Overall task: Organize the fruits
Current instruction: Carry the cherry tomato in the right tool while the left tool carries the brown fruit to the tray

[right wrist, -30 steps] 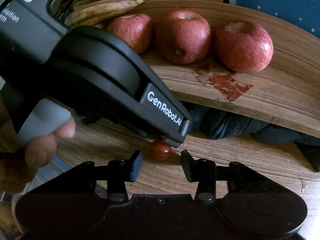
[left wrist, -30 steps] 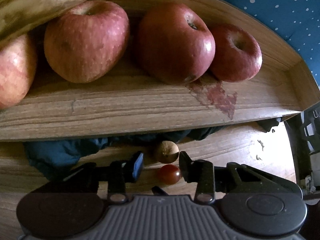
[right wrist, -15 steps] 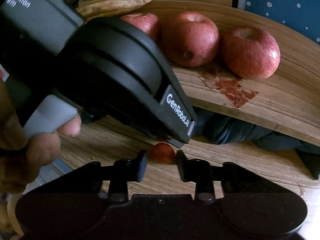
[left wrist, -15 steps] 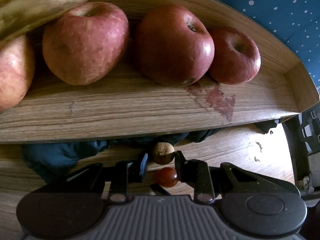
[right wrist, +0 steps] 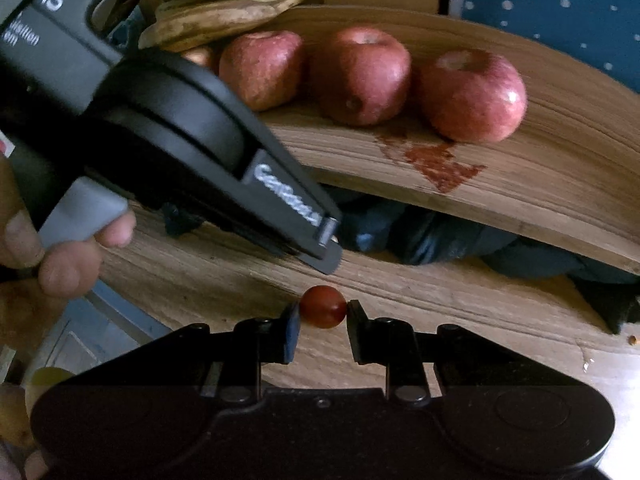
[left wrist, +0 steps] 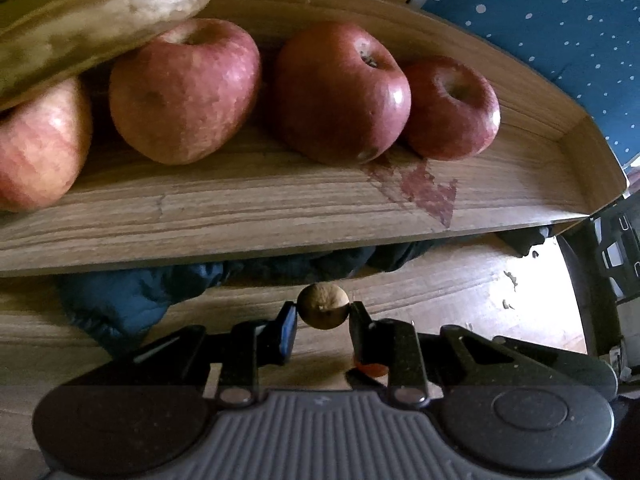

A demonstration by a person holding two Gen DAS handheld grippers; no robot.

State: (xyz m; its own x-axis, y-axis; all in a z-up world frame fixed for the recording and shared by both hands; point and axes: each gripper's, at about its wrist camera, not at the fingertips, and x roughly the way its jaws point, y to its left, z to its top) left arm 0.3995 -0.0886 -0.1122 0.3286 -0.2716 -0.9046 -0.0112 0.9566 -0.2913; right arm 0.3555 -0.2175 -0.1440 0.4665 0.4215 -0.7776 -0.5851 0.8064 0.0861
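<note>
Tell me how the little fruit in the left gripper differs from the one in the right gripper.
The small brown fruit between the left gripper's fingers is tan, dull and rough-skinned; the cherry tomato between the right gripper's fingers is red, smooth and glossy. The brown fruit has a dark dimple facing the camera; the tomato shows none. Both are small, round, pinched at the fingertips, far smaller than the apples on the wooden tray.
</note>
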